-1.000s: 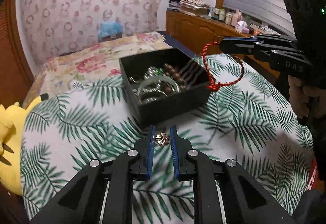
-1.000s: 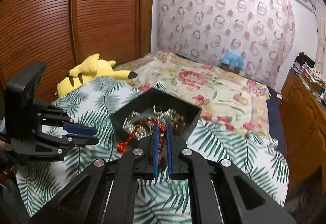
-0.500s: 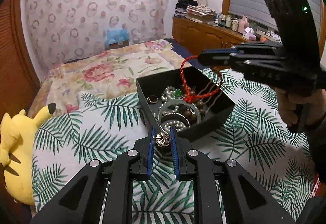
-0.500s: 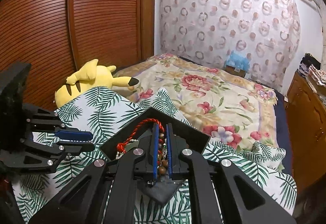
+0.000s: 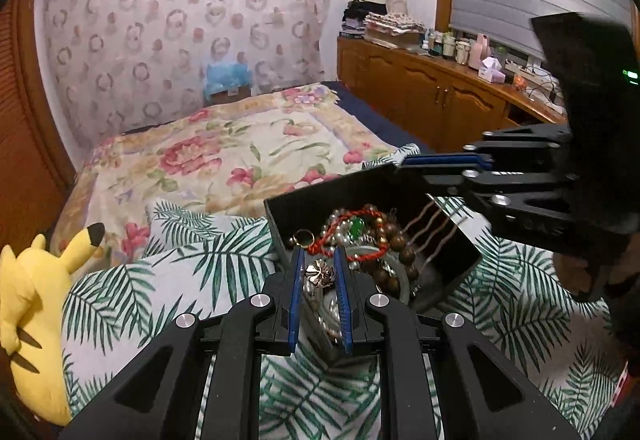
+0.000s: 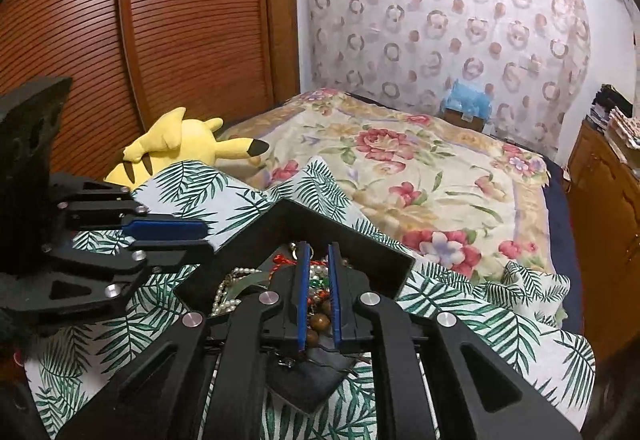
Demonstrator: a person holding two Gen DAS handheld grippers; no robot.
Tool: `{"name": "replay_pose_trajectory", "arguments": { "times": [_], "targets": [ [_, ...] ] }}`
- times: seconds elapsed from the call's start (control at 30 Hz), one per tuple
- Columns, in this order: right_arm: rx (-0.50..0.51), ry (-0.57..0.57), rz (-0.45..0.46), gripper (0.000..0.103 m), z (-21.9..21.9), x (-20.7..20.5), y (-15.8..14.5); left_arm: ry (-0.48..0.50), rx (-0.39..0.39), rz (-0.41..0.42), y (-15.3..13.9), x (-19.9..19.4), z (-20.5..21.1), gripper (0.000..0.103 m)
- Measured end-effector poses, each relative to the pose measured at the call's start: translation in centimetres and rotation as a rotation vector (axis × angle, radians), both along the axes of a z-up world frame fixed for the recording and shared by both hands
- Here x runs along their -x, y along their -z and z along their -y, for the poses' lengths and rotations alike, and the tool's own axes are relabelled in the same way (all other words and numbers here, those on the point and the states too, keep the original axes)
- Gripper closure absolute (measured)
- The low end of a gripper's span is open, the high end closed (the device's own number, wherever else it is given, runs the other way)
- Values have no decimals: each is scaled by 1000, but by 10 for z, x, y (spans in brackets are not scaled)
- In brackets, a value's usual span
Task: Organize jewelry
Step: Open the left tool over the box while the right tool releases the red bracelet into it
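In the left wrist view my left gripper (image 5: 318, 260) is shut on a small gold flower-shaped trinket (image 5: 320, 276), held just over the near rim of the black jewelry box (image 5: 320, 191). The box holds pearls, brown beads, a ring and a red cord bracelet (image 5: 368, 215) lying loose on top. My right gripper (image 5: 404, 161) hovers above the box's far right corner, its pads nearly together and empty. Seen from the right wrist, the right gripper (image 6: 318, 250) points down into the box (image 6: 320, 215), and the left gripper (image 6: 204, 232) comes in from the left.
The box sits on a palm-leaf cloth (image 5: 180, 268) over a flowered bedspread. A yellow plush toy (image 5: 28, 300) lies at the cloth's left edge. Wooden cabinets (image 5: 420, 99) line the right wall, and a slatted wooden door (image 6: 160, 19) stands beyond the plush toy.
The red cord bracelet has left the right gripper and now lies in the box. My left gripper carried the flower trinket forward to the box's near rim.
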State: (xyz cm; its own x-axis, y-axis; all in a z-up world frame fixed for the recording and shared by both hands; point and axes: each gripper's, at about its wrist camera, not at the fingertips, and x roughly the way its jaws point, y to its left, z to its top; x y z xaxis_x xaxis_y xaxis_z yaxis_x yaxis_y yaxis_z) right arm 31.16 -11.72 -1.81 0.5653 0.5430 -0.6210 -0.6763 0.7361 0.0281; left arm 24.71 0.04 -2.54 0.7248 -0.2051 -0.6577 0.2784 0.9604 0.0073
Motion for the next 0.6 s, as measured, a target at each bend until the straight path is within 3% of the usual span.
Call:
{"name": "replay_pose_trajectory", "arguments": {
  "times": [0.47, 0.53, 0.6],
  "targets": [
    [-16, 63, 4, 93, 27, 9, 0, -36, 18, -40, 11, -36, 6, 89],
    [-19, 74, 5, 93, 32, 12, 0, -43, 20, -42, 13, -35, 6, 73],
    [-17, 81, 8, 93, 34, 15, 0, -51, 16, -35, 13, -33, 7, 65]
  ]
}}
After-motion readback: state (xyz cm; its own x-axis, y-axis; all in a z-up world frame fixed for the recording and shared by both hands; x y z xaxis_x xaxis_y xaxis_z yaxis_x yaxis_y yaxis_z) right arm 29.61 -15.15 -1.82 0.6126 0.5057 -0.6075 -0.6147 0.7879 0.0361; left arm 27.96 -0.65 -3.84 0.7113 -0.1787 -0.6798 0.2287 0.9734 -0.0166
